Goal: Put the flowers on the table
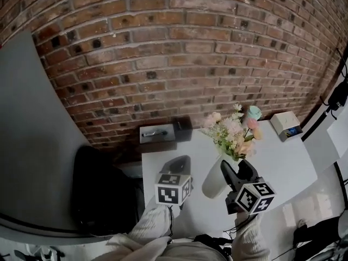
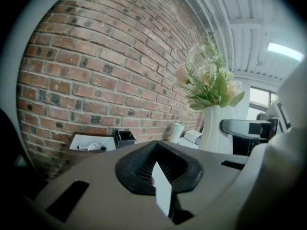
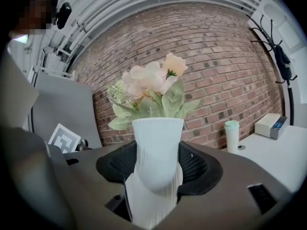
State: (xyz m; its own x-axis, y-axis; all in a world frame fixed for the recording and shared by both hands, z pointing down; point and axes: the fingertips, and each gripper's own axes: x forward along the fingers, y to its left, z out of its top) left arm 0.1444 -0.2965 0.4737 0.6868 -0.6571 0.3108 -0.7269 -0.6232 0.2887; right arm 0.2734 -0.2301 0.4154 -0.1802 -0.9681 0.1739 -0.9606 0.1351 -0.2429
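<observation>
White flower vase (image 3: 157, 143), clamped in the right tool (image 3: 157, 169), should go down upright on the desk (image 1: 283, 165); left tool (image 2: 158, 169) closed, empty.

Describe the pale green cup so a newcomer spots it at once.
On the white table, look to the far edge by the brick wall. The cup stands between the flowers and a white box; it alone is a mint cylinder.

The vase (image 3: 157, 143) looks like matt white ceramic, finely ribbed. The flowers (image 1: 231, 130) look like cloth, soft and dull. The table (image 1: 283, 162) is smooth matt white. The far wall (image 1: 179, 53) is rough brick. The left gripper (image 1: 176, 166) and right gripper (image 1: 237, 173) are matt grey plastic with black gridded pads (image 3: 194, 164). The sleeves (image 1: 155, 224) are ribbed knit.
</observation>
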